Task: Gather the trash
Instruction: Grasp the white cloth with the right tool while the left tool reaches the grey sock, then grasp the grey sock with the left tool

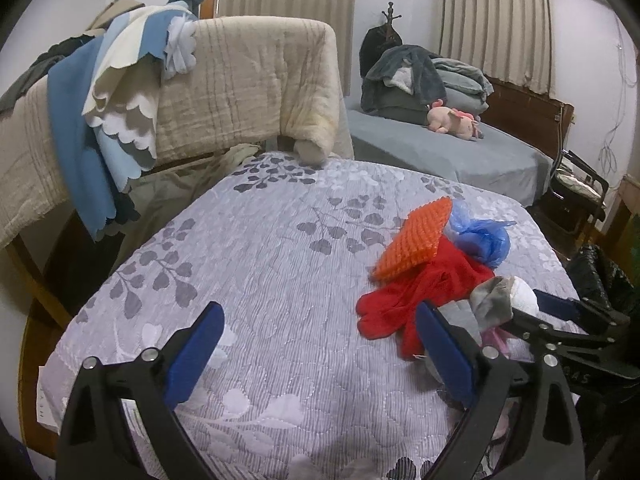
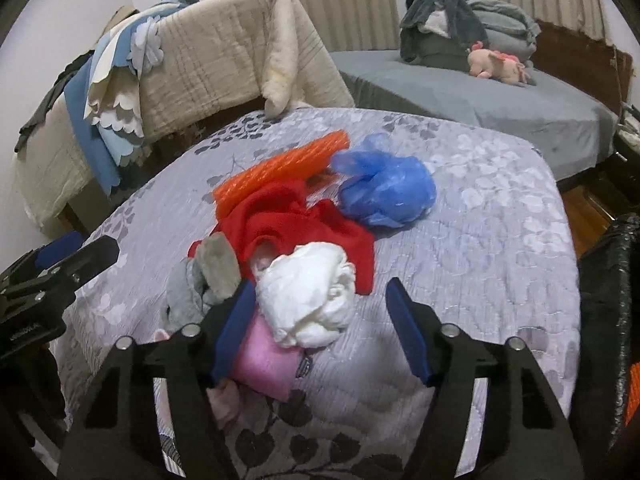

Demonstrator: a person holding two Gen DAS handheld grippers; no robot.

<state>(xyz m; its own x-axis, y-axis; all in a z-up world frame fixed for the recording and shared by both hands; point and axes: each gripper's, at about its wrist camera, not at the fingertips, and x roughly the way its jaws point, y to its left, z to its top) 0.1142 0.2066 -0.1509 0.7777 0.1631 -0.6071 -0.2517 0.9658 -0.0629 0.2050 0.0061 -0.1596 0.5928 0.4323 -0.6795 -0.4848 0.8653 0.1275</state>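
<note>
A pile lies on the leaf-patterned bedspread (image 2: 480, 208): a crumpled white wad (image 2: 308, 300), a blue plastic bag (image 2: 384, 188), an orange ribbed mesh piece (image 2: 280, 172), a red cloth (image 2: 288, 224), a grey sock (image 2: 204, 276) and a pink cloth (image 2: 264, 356). My right gripper (image 2: 322, 312) is open, its jaws on either side of the white wad, close above it. My left gripper (image 1: 320, 336) is open and empty over bare bedspread (image 1: 260, 264), left of the pile. The orange piece (image 1: 416, 236), red cloth (image 1: 424, 292) and blue bag (image 1: 484, 236) show in the left wrist view.
A black trash bag (image 2: 608, 300) stands at the bed's right edge. A cream quilt (image 1: 248, 80) and blue cloths (image 1: 80, 128) hang over a rail behind the bed. A second bed (image 1: 440, 148) with folded blankets and a pink plush toy (image 1: 452, 120) stands beyond.
</note>
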